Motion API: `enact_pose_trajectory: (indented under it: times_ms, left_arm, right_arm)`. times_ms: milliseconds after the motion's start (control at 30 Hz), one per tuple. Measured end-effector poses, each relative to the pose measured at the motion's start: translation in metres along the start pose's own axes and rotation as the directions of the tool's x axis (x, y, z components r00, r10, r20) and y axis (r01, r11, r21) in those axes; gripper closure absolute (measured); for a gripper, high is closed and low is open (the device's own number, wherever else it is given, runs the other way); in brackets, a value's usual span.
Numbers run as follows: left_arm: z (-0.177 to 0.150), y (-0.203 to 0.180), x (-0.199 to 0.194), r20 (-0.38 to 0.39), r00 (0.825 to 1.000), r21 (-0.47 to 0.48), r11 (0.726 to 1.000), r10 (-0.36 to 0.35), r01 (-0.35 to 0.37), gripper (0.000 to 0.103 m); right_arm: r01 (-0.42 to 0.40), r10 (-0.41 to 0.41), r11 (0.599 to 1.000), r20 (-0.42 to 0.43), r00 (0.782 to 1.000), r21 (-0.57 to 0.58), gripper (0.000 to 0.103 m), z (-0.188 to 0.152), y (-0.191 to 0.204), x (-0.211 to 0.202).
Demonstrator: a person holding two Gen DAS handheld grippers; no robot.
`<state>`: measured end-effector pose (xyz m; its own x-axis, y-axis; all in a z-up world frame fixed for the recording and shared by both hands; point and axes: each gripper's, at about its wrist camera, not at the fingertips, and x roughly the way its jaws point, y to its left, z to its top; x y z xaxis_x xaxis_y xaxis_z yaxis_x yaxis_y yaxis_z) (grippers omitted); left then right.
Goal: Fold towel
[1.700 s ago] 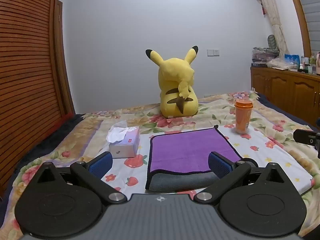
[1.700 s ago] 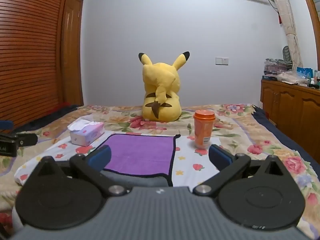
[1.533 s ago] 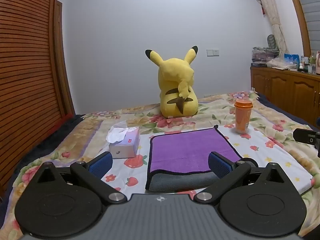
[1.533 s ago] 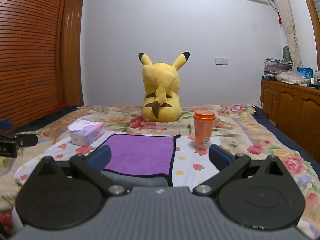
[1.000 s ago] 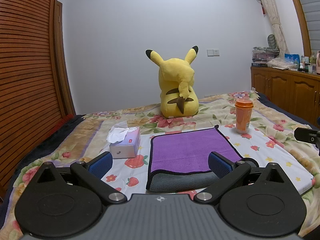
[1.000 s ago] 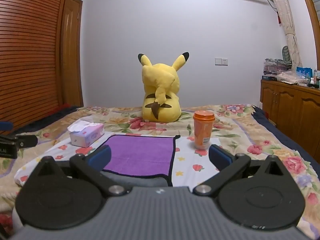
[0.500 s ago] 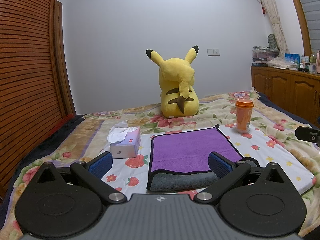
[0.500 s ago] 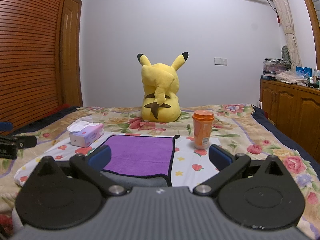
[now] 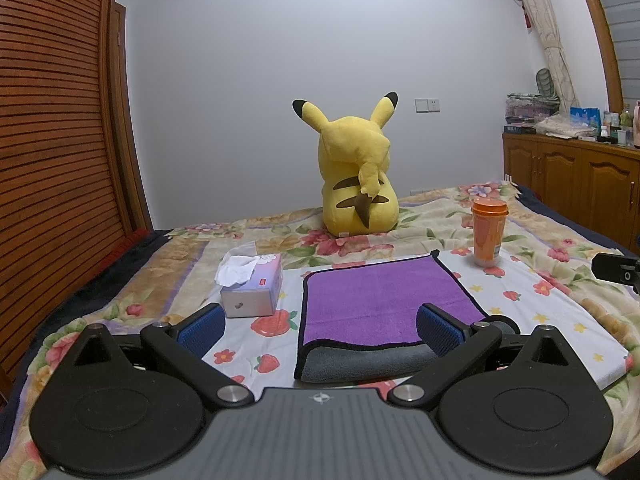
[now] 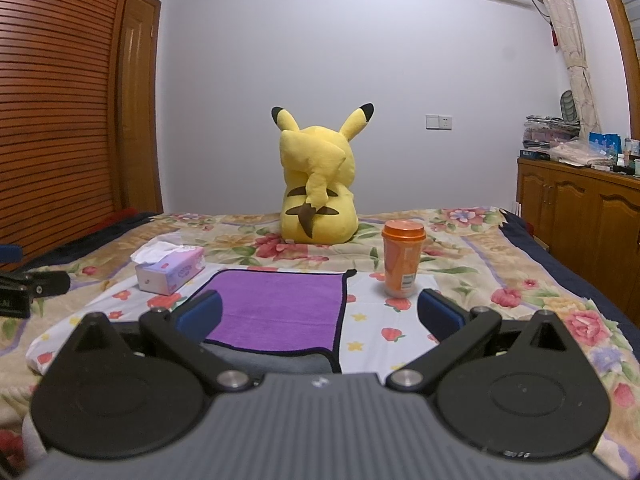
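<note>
A purple towel (image 9: pixel 380 300) with a black border and a grey underside lies flat on the bed, its grey near edge turned up toward me. It also shows in the right wrist view (image 10: pixel 280 308). My left gripper (image 9: pixel 320 326) is open and empty, held just before the towel's near edge. My right gripper (image 10: pixel 320 310) is open and empty, over the towel's near right corner. Each gripper shows at the edge of the other's view.
A tissue box (image 9: pixel 252 284) stands left of the towel. An orange lidded cup (image 9: pixel 489 232) stands at its far right corner. A yellow plush toy (image 9: pixel 356 184) sits behind. Wooden cabinets (image 9: pixel 580 192) line the right wall, a slatted wardrobe (image 9: pixel 52 160) the left.
Both grippers have drifted very slightly; the scene shifted a little in each view. The towel lies as before and both grippers stay open.
</note>
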<state>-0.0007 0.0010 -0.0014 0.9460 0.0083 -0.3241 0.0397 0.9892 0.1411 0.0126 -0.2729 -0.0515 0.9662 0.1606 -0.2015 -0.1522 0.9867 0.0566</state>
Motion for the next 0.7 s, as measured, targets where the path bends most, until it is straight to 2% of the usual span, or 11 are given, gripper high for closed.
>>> enact_pose_trajectory:
  times_ms: [700]
  left_arm:
    - [-0.0003, 0.0003, 0.0, 0.001, 1.0, 0.001, 1.0, 0.0, 0.0, 0.0]
  right_arm:
    - [0.0, 0.0, 1.0, 0.0, 1.0, 0.001, 0.0, 0.0012, 0.002, -0.0012]
